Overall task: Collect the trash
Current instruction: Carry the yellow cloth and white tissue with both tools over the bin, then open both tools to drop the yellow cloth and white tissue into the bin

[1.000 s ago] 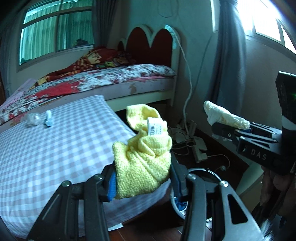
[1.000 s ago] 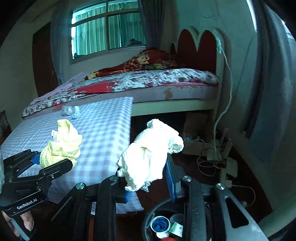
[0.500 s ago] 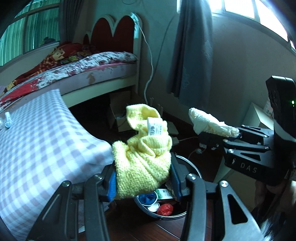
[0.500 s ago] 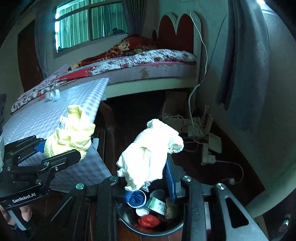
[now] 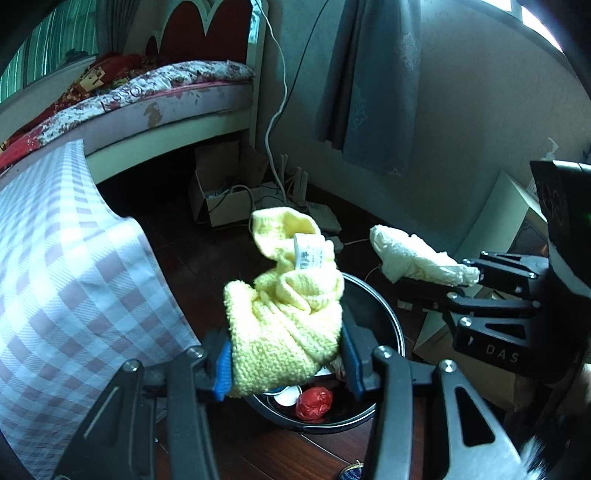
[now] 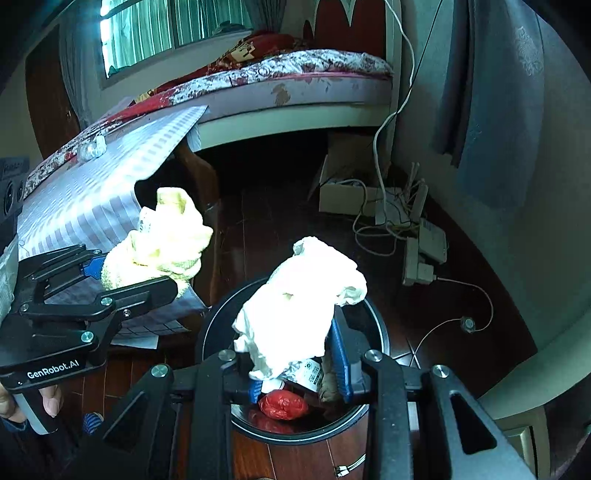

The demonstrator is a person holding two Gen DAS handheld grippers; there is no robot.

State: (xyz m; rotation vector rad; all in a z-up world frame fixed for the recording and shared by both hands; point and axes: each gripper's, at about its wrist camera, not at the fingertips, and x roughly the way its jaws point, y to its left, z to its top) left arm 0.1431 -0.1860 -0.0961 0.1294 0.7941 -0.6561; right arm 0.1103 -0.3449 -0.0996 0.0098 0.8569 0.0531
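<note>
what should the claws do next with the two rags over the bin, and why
Probably open the right claw first: its white rag hangs directly above the round bin, which already holds a red wad. The left claw grips the yellow cloth over the near rim, so it may need to move slightly farther in before opening.

Dim room, window (image 6: 155, 33) glare, dark floor, heavy fisheye edge warping.

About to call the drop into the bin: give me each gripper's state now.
Left gripper: closed on the yellow knitted cloth.
Right gripper: closed on the crumpled white tissue.
</note>
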